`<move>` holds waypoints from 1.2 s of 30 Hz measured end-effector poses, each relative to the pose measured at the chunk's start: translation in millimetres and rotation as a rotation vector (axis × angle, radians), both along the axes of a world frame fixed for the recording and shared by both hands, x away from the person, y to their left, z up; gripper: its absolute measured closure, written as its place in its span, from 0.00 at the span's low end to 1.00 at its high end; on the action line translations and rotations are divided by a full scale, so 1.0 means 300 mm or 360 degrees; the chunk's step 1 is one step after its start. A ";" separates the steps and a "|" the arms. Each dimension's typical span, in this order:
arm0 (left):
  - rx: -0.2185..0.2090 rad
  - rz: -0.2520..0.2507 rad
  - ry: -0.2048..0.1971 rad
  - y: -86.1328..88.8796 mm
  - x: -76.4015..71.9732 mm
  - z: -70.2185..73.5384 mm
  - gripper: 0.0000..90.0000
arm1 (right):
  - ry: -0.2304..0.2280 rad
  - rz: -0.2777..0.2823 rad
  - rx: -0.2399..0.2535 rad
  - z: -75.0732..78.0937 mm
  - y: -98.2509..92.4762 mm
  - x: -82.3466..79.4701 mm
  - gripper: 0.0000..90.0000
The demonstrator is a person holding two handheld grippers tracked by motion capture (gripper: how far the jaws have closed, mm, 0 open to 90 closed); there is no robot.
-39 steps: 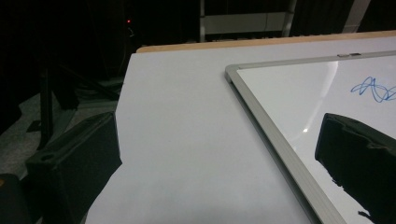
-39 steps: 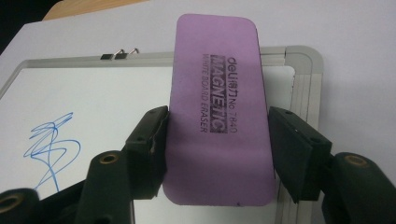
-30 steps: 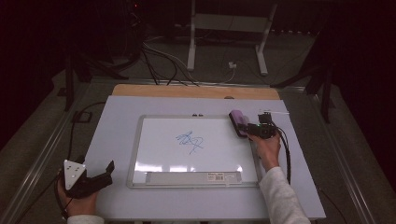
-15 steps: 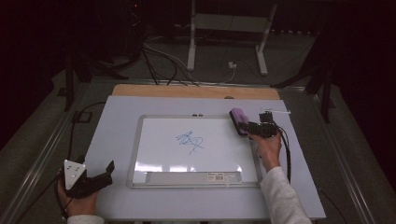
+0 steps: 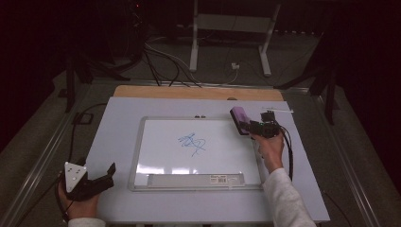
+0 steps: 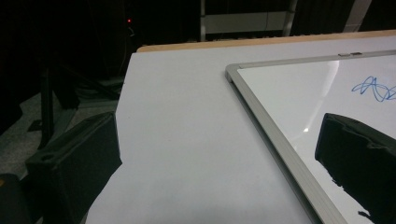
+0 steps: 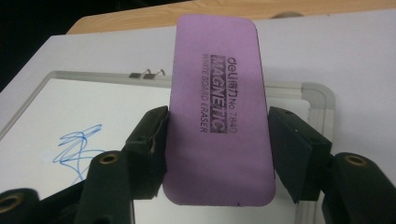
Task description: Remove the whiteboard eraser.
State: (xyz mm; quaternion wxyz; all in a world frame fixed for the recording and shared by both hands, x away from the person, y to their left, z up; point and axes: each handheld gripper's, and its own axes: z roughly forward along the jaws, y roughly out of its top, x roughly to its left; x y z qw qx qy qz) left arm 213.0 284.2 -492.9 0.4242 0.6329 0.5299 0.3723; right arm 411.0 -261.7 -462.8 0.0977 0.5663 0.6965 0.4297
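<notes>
A whiteboard [image 5: 156, 156] with a silver frame lies in the middle of the grey table. A blue scribble [image 5: 191, 142] marks its centre. My right gripper [image 5: 250, 126] hovers at the board's far right corner, shut on a purple magnetic eraser [image 5: 239, 119]. In the right gripper view the eraser [image 7: 215, 70] stands lengthwise between the two jaws, printed face toward the camera, with the scribble [image 7: 77, 147] to the lower left. My left gripper [image 5: 109, 171] rests open at the table's near left corner, off the board. Its jaws stand wide apart around bare table beside the board's frame [image 6: 261, 116].
A wooden strip [image 5: 198, 92] runs along the table's far edge. A thin light object [image 5: 279, 110] lies near the far right corner. A cable [image 5: 75, 127] trails off the table's left side. Behind the table are floor cables [image 5: 161, 56] and a metal stand [image 5: 227, 28].
</notes>
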 end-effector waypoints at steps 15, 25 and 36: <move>-0.0010 0.0007 -0.0006 0.002 -0.004 0.000 0.01 | -0.0058 0.0065 -0.0017 0.053 0.078 0.003 0.46; -0.0008 0.0008 -0.0010 0.003 -0.006 0.001 0.01 | -0.0070 0.0093 -0.0022 0.062 0.109 0.002 0.46; 0.0000 0.0014 -0.0015 0.002 -0.007 0.004 0.01 | -0.0089 0.0120 -0.0032 0.075 0.143 0.000 0.46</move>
